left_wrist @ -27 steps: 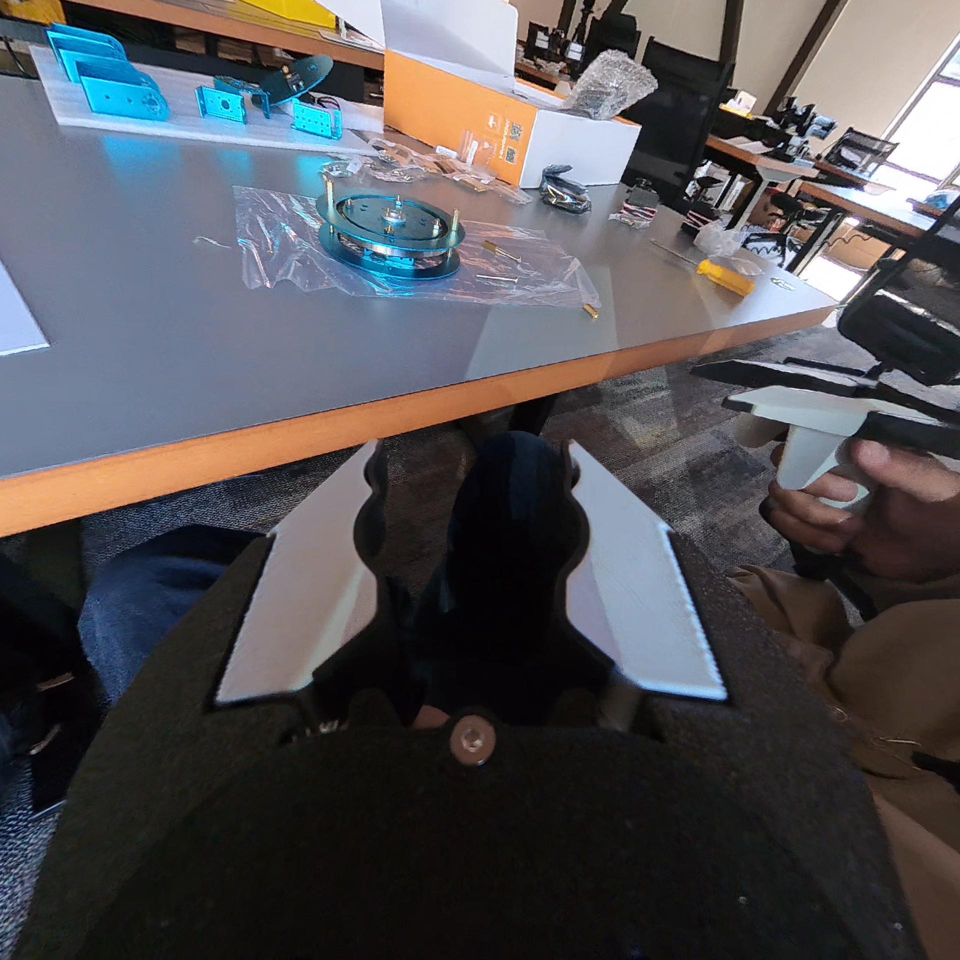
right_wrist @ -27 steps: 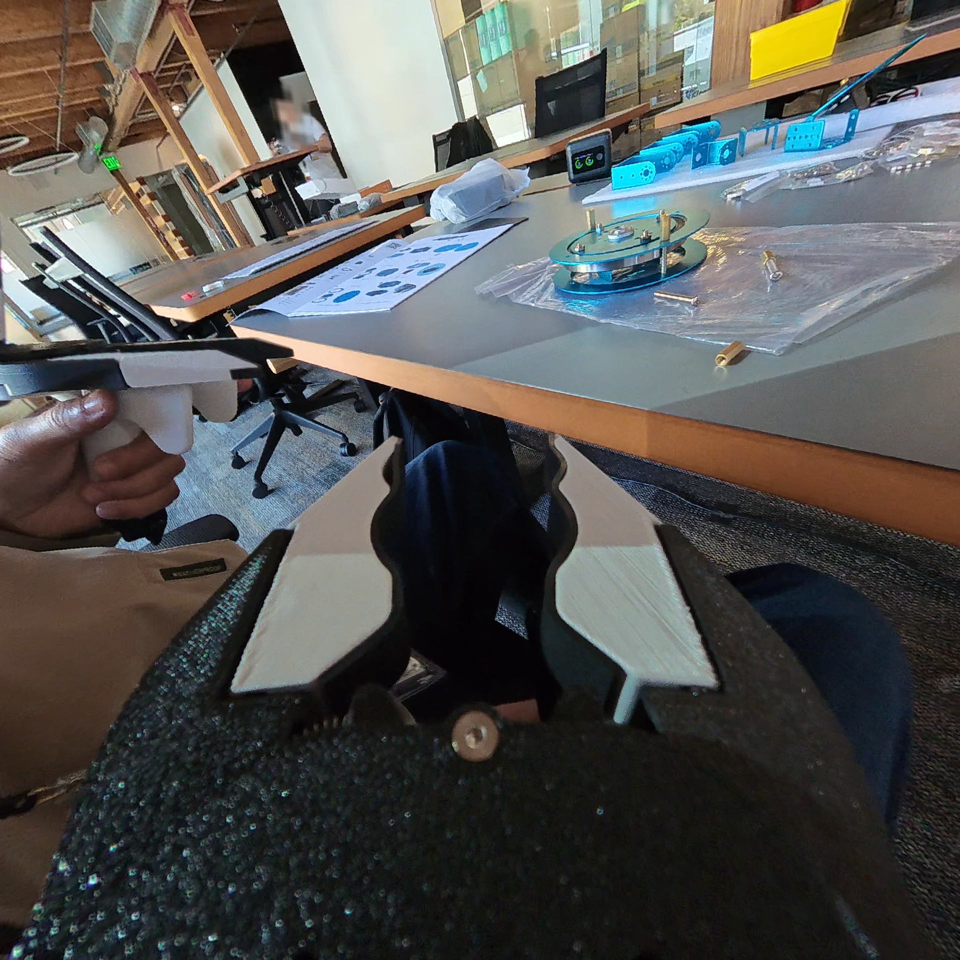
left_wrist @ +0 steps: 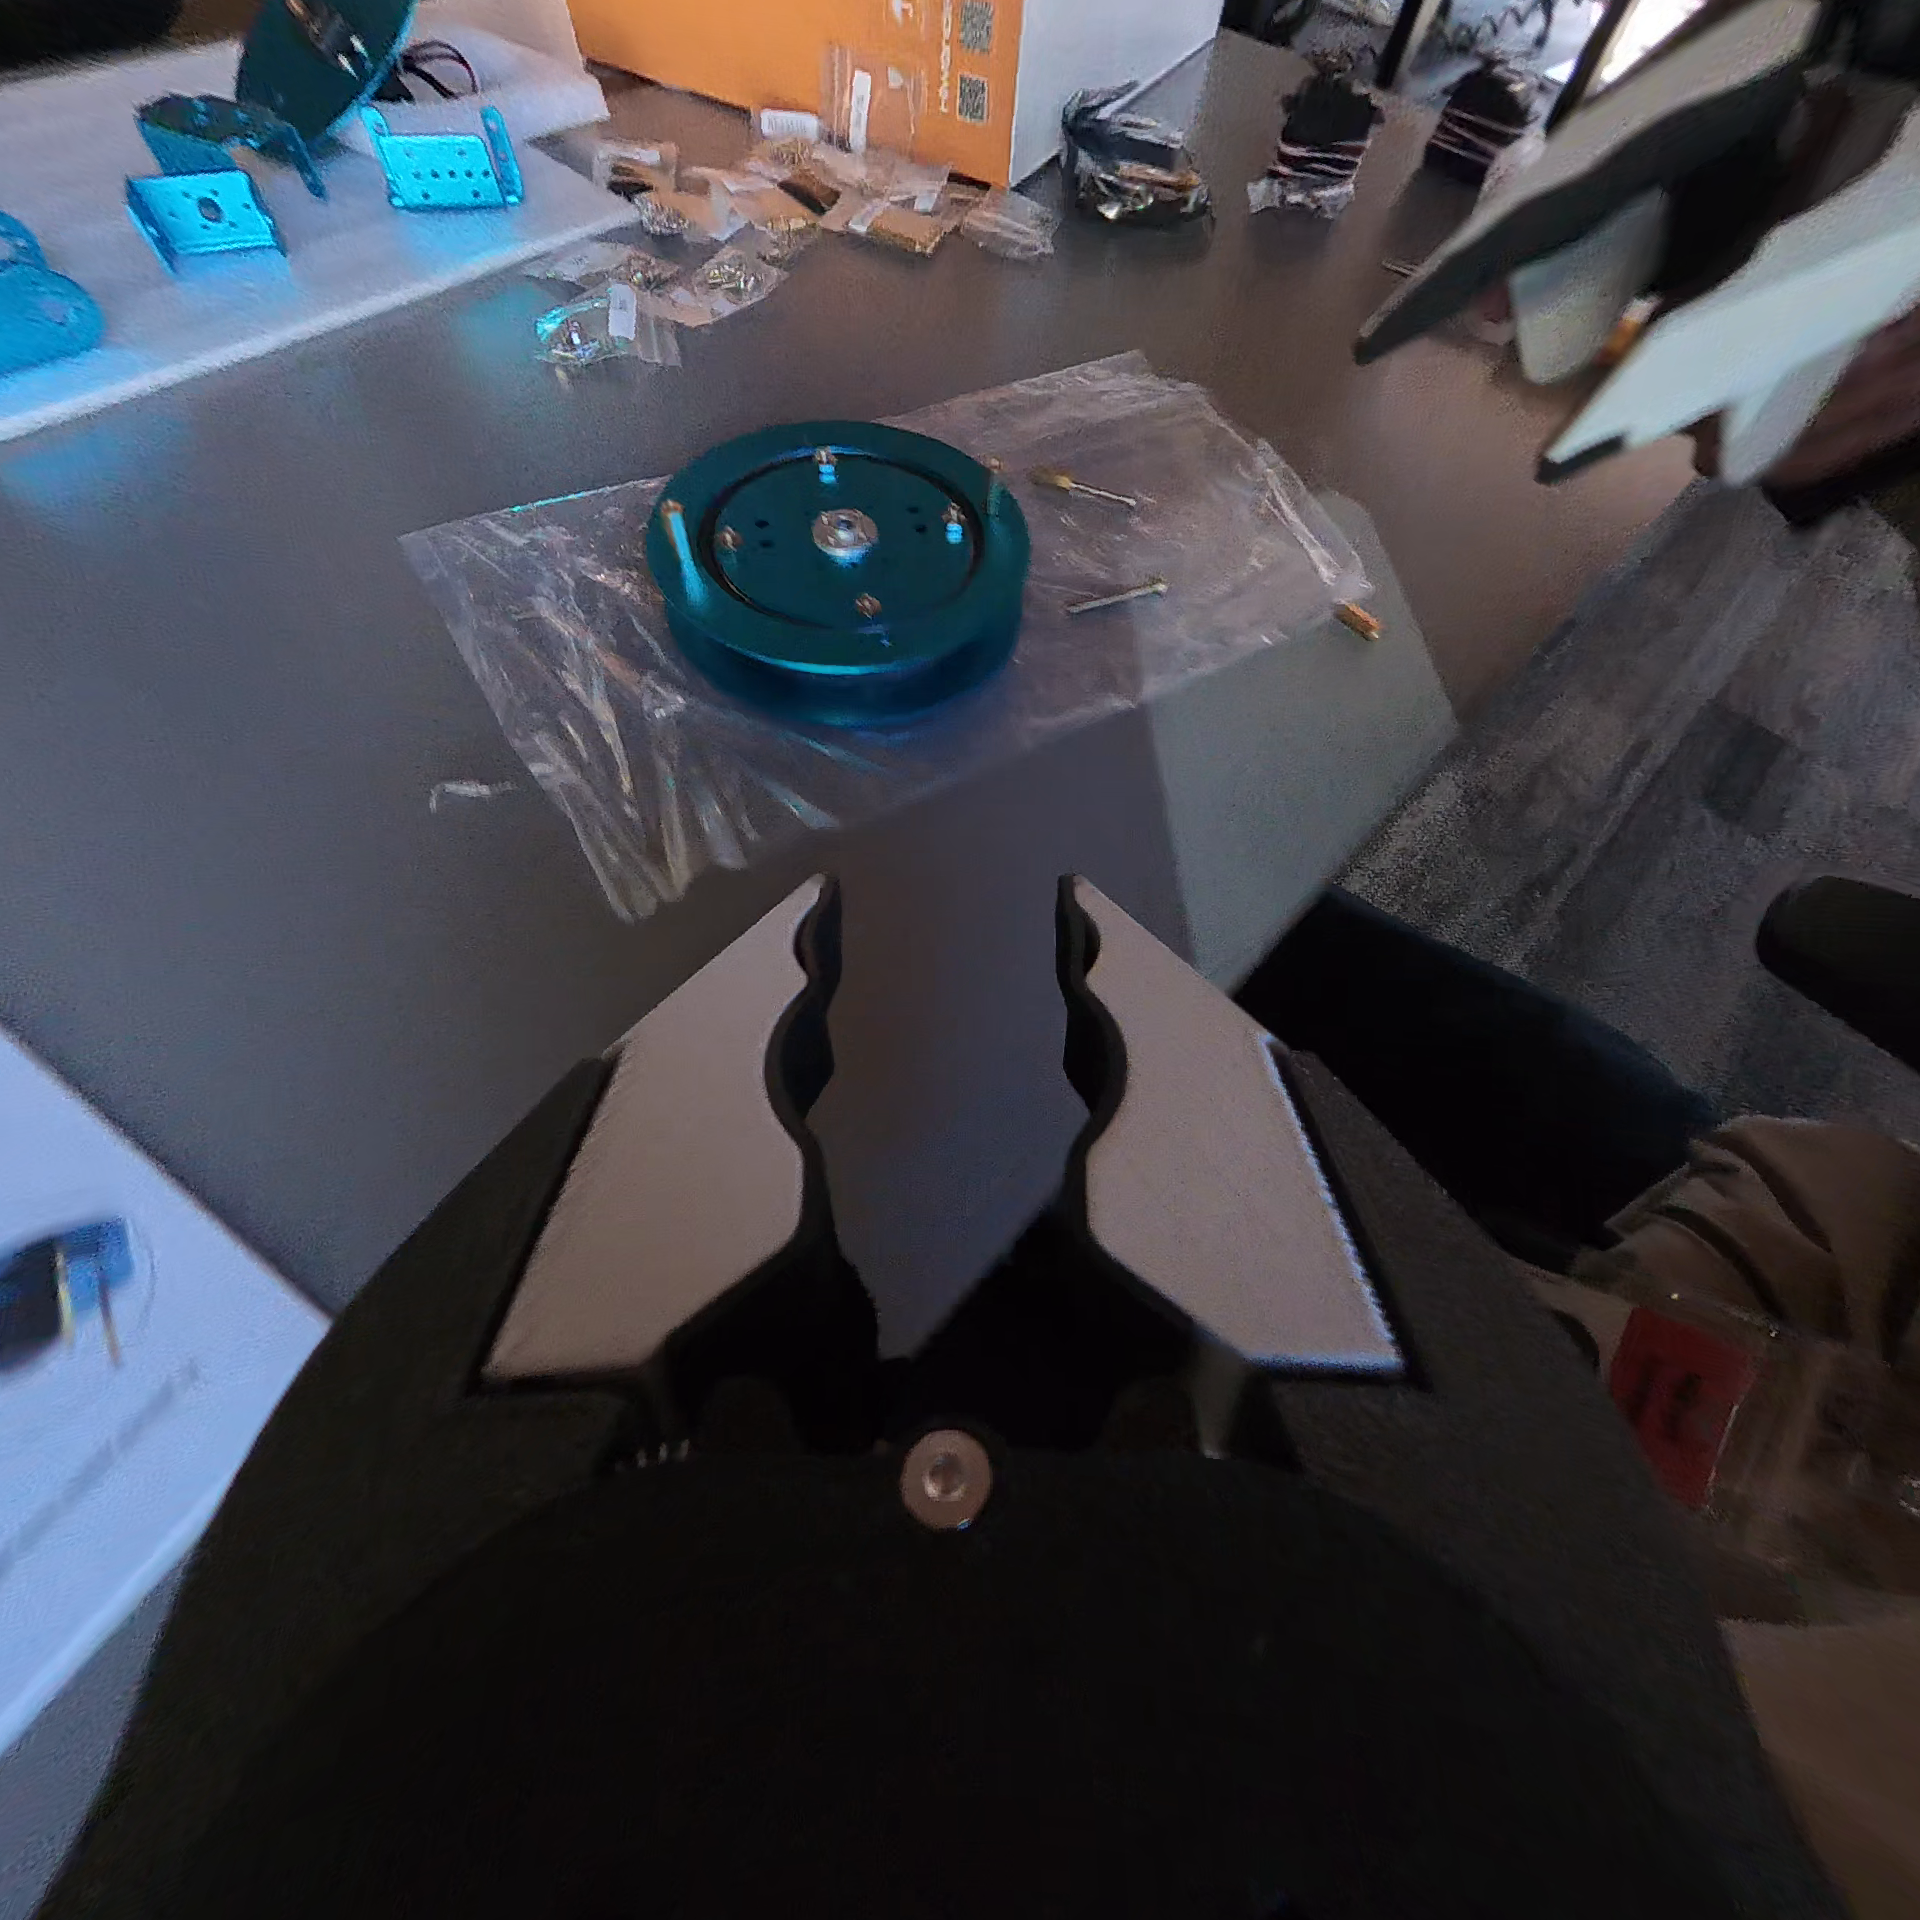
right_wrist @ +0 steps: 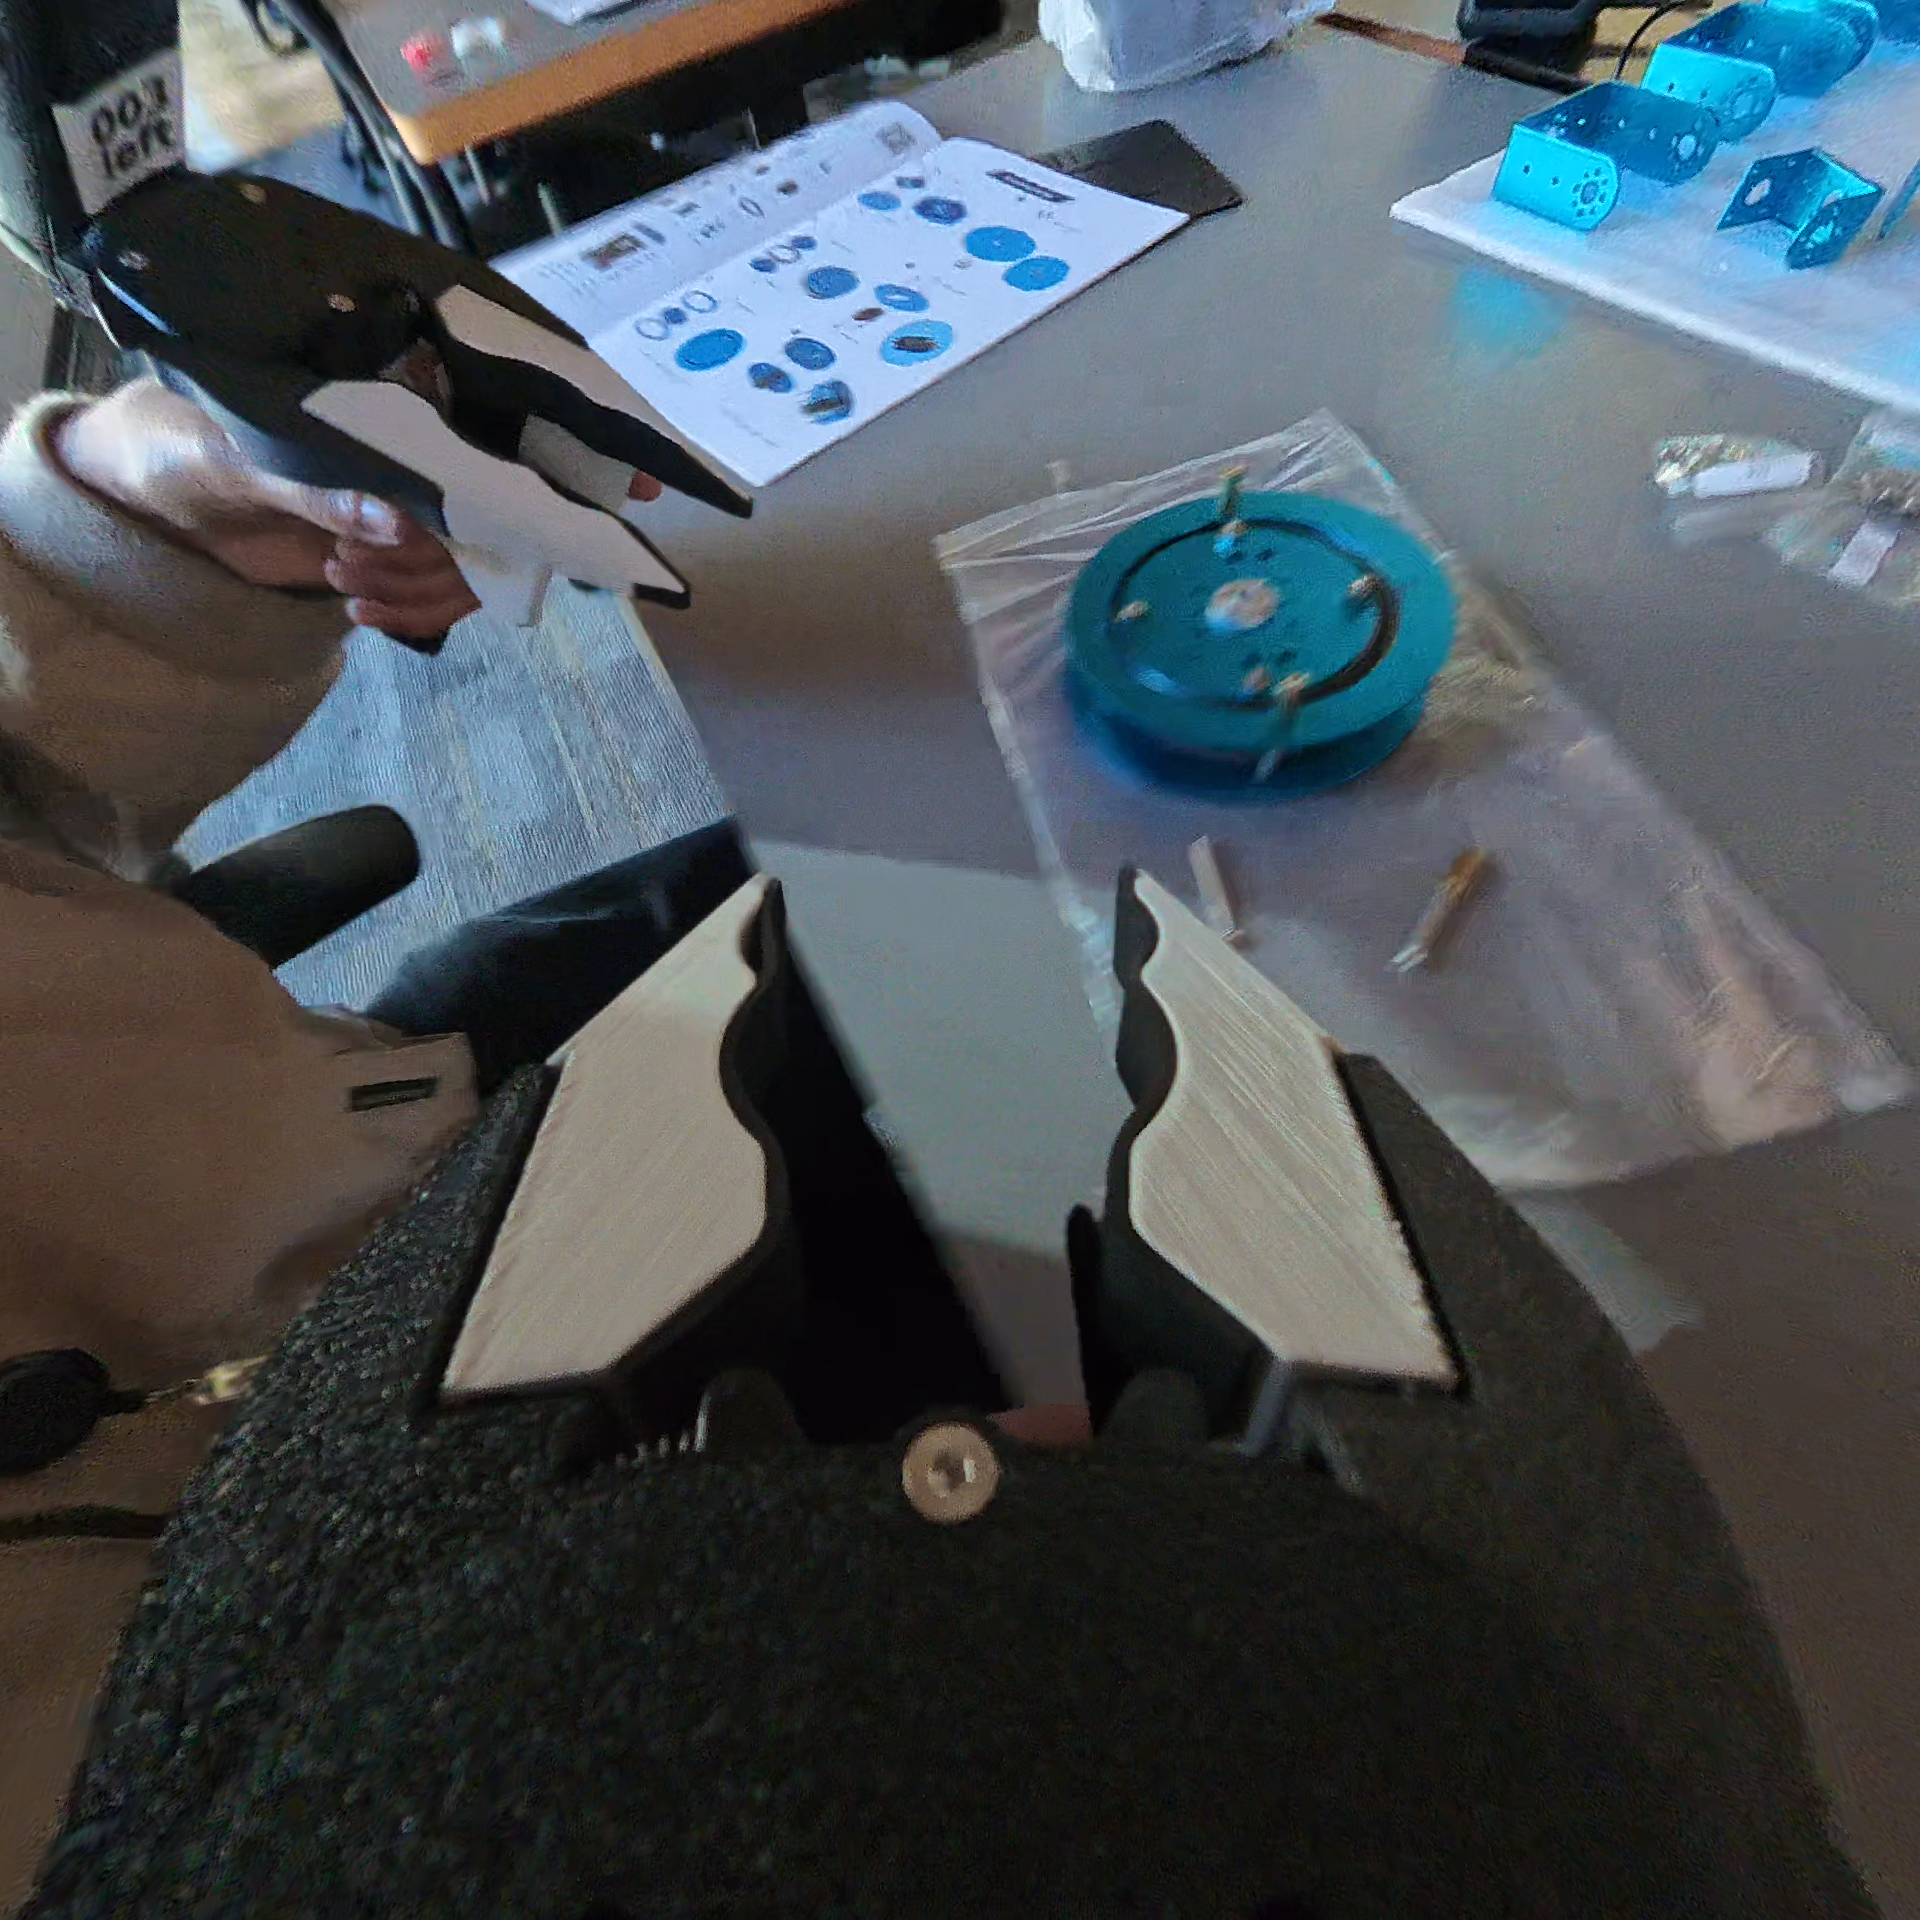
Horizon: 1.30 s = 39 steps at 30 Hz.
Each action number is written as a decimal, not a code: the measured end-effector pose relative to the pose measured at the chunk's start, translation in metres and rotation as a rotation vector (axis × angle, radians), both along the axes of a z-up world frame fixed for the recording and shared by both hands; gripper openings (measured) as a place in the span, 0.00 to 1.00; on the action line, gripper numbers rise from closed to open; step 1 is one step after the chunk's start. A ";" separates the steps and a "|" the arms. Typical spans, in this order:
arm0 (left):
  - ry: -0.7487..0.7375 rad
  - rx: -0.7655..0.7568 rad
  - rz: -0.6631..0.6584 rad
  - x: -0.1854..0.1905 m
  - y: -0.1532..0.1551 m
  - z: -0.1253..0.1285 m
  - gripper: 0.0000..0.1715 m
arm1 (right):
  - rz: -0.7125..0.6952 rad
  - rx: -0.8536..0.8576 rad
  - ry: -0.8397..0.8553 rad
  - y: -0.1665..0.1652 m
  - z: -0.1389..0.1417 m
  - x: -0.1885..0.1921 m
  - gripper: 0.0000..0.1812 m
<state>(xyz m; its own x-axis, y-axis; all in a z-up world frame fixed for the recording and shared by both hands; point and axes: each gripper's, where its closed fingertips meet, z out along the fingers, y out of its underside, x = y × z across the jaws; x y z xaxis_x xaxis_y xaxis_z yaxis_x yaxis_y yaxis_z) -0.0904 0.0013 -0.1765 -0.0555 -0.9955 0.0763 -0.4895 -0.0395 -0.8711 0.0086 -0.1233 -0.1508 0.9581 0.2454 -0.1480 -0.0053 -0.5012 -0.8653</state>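
A round teal metal disc (left_wrist: 836, 566) with brass standoffs standing in it lies on a clear plastic bag (left_wrist: 582, 665) on the grey table (left_wrist: 260, 623). It also shows in the right wrist view (right_wrist: 1257, 639). My left gripper (left_wrist: 943, 896) is open and empty, above the table's front edge, short of the bag. My right gripper (right_wrist: 948, 896) is open and empty, over the table edge just left of the bag (right_wrist: 1558, 935). Loose brass standoffs (right_wrist: 1439, 909) lie on the bag near the right fingers. Each gripper shows in the other's view, held in a hand.
Blue metal brackets (left_wrist: 447, 171) lie on a white sheet at the back left. Small bags of hardware (left_wrist: 727, 239) and an orange and white box (left_wrist: 914, 73) stand behind the disc. An open instruction booklet (right_wrist: 831, 291) lies at the left. Carpet (left_wrist: 1662, 748) lies beyond the table edge. Both grippers' tips are roughly 15 cm from the round teal metal disc (left_wrist: 836, 566). Seen from the right wrist view (right_wrist: 1201, 595) as well.
Both grippers have risen from below the table edge to above the tabletop and tilted down toward the disc. Both stay open and empty.
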 end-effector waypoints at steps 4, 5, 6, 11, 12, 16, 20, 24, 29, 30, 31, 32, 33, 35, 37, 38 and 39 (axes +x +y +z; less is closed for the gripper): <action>0.085 -0.135 -0.052 0.059 0.041 -0.006 0.22 | 0.076 -0.091 0.080 0.085 -0.001 0.074 0.28; 0.105 -0.191 -0.071 0.070 0.048 -0.008 0.21 | 0.088 -0.125 0.118 0.105 -0.007 0.092 0.26; 0.122 -0.258 -0.092 0.079 0.053 -0.010 0.19 | 0.107 -0.160 0.156 0.122 -0.015 0.105 0.26; 0.143 -0.507 -0.089 0.100 0.072 -0.017 0.17 | 0.228 -0.315 0.278 0.155 -0.055 0.118 0.22; 0.155 -0.526 -0.086 0.101 0.074 -0.021 0.17 | 0.230 -0.352 0.255 0.156 -0.065 0.121 0.20; 0.175 -0.596 -0.106 0.106 0.070 -0.025 0.17 | 0.314 -0.418 0.347 0.154 -0.072 0.109 0.16; 0.227 -0.635 -0.137 0.109 0.063 -0.032 0.17 | 0.402 -0.456 0.492 0.151 -0.066 0.091 0.12; 0.250 -0.694 -0.174 0.115 0.052 -0.036 0.17 | 0.406 -0.488 0.626 0.154 -0.068 0.087 0.05; 0.248 -0.745 -0.165 0.120 0.054 -0.040 0.08 | 0.415 -0.460 0.698 0.157 -0.062 0.087 0.03; 0.230 -0.762 -0.170 0.121 0.056 -0.037 0.06 | 0.411 -0.452 0.718 0.157 -0.059 0.088 0.03; 0.221 -0.780 -0.175 0.122 0.057 -0.034 0.05 | 0.410 -0.442 0.727 0.157 -0.057 0.089 0.02; 0.219 -0.782 -0.182 0.123 0.058 -0.033 0.05 | 0.408 -0.433 0.721 0.157 -0.056 0.089 0.03; 0.219 -0.774 -0.191 0.123 0.058 -0.032 0.05 | 0.404 -0.432 0.710 0.157 -0.057 0.090 0.02; 0.218 -0.776 -0.197 0.125 0.059 -0.030 0.04 | 0.405 -0.422 0.714 0.156 -0.055 0.091 0.02; 0.200 -0.781 -0.199 0.128 0.061 -0.025 0.03 | 0.428 -0.387 0.729 0.156 -0.048 0.092 0.02; 0.187 -0.786 -0.207 0.129 0.061 -0.021 0.02 | 0.440 -0.367 0.733 0.155 -0.044 0.093 0.01; 0.173 -0.786 -0.219 0.130 0.060 -0.016 0.01 | 0.447 -0.354 0.719 0.154 -0.042 0.094 0.01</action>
